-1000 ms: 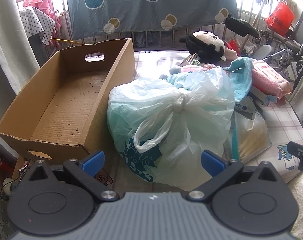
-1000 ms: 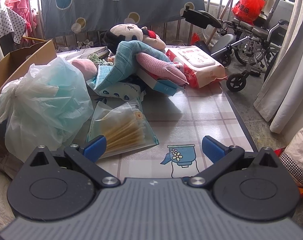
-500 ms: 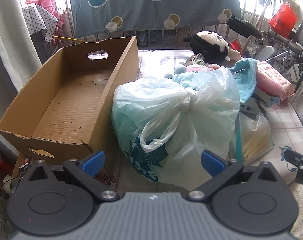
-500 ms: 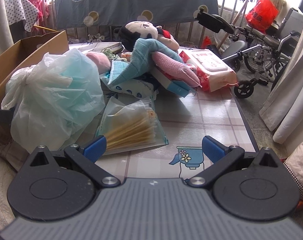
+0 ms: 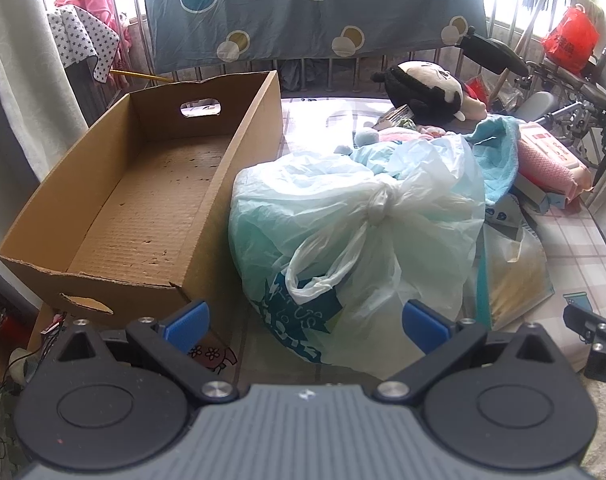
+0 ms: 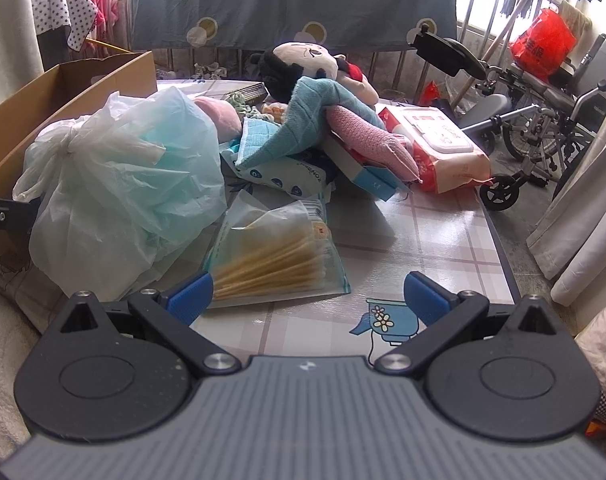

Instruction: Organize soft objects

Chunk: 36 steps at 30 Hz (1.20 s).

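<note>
Left gripper (image 5: 305, 322): fingers spread wide, holding nothing. Right gripper (image 6: 309, 294): fingers wide, nothing held. Just ahead of left: knotted plastic bag (image 5: 355, 236) on table (image 6: 431, 240), beside cardboard box (image 5: 143, 208). Packet of sticks (image 6: 279, 256) by right gripper. Behind: blue towel (image 6: 303, 120), pink cloth (image 6: 367, 140), wipes pack (image 6: 443, 144). Farthest: plush toy (image 6: 303, 66).

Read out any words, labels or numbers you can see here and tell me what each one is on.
No text reads cleanly.
Tied plastic bag: white print on a blue patch, distorted by folds, unreadable.
Tissue pack: small upside-down print, too blurred.
Wet wipes pack: label marks too small.
Cotton swab bag: barcode sticker, digits illegible.
Red hanging bag: dark characters, unreadable.
Cardboard box: no print visible.
</note>
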Motion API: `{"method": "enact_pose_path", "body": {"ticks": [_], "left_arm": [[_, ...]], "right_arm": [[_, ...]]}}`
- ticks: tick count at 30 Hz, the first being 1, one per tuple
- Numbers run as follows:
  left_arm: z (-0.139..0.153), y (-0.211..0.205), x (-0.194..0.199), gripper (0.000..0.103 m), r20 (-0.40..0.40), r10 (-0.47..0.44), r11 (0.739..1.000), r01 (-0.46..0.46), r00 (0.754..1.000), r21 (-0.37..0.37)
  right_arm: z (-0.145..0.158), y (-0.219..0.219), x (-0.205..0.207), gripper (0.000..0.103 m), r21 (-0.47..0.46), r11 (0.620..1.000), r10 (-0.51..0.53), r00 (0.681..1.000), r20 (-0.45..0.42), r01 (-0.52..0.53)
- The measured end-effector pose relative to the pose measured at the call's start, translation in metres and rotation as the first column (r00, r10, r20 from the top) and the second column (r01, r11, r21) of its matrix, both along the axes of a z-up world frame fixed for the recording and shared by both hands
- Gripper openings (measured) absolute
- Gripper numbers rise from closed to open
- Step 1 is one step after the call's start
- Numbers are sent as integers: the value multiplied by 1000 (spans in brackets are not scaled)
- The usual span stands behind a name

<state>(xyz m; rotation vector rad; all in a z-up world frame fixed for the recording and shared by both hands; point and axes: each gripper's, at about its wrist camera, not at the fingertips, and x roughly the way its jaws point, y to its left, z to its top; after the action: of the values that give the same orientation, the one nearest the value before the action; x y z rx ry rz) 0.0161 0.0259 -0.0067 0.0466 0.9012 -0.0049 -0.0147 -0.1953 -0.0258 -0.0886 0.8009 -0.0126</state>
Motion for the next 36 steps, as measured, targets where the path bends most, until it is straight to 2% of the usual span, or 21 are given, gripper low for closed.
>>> {"method": "enact_pose_path", "body": {"ticks": [10, 24, 36], "left_arm": [[-1, 0, 1, 103, -14, 3, 1000, -3, 1000, 4], [-4, -11, 0, 103, -35, -92, 996, 92, 995, 6], [-3, -13, 1, 103, -33, -97, 995, 97, 995, 9]], "right_arm": [[-2, 4, 4, 102, 4, 1000, 29, 1000, -5, -29], [-4, 3, 7, 102, 11, 1000, 27, 1000, -13, -27], [-4, 0, 8, 102, 11, 1000, 19, 1000, -12, -18]]}}
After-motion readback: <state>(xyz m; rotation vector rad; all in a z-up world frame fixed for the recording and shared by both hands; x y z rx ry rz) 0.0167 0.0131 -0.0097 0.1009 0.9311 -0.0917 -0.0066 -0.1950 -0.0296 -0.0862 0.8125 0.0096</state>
